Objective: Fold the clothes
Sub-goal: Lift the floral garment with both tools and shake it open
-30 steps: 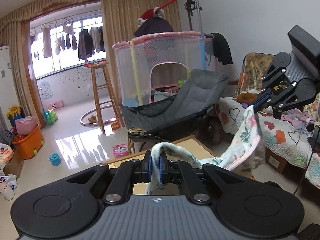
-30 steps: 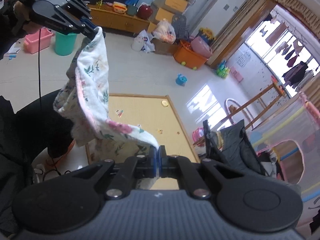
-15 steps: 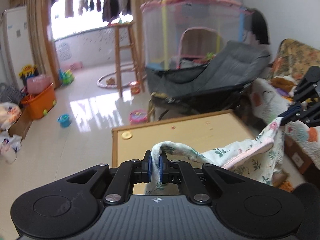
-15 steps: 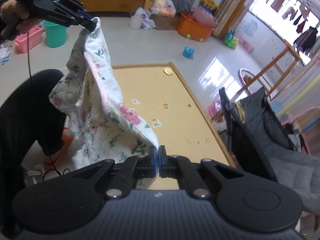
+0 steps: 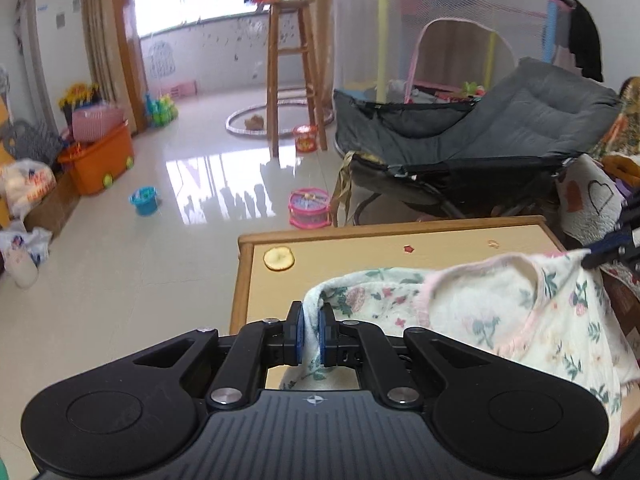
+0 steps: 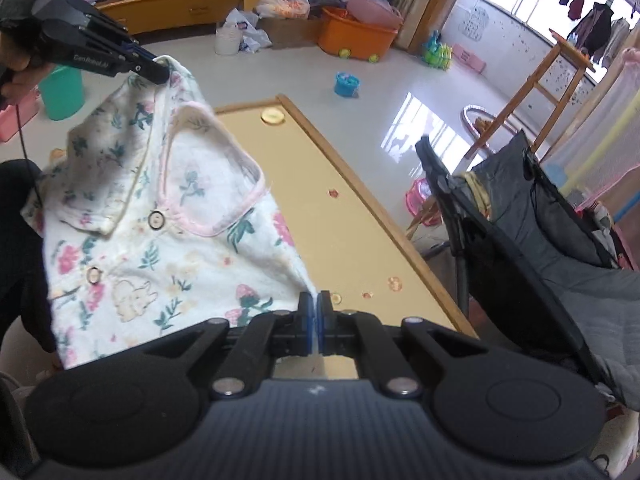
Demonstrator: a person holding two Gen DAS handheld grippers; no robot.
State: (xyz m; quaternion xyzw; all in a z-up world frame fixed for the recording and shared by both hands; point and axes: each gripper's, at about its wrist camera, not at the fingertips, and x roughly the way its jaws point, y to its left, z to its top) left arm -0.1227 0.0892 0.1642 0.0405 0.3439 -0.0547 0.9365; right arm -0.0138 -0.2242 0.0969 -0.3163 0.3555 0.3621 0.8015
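Wooden counter (image 6: 352, 216), yellow top, several small stickers on it. Grey recliner (image 5: 520, 128) stands just beyond its far edge. Floral shirt (image 6: 168, 208), white with pink trim and two buttons visible, hangs in the air above the near part of the counter, stretched between both grippers. Left gripper (image 5: 311, 334): fingers pinch one bunched shirt edge. Right gripper (image 6: 318, 322): fingers pressed together on a thin shirt corner. A hand (image 6: 16, 68) holds the left gripper.
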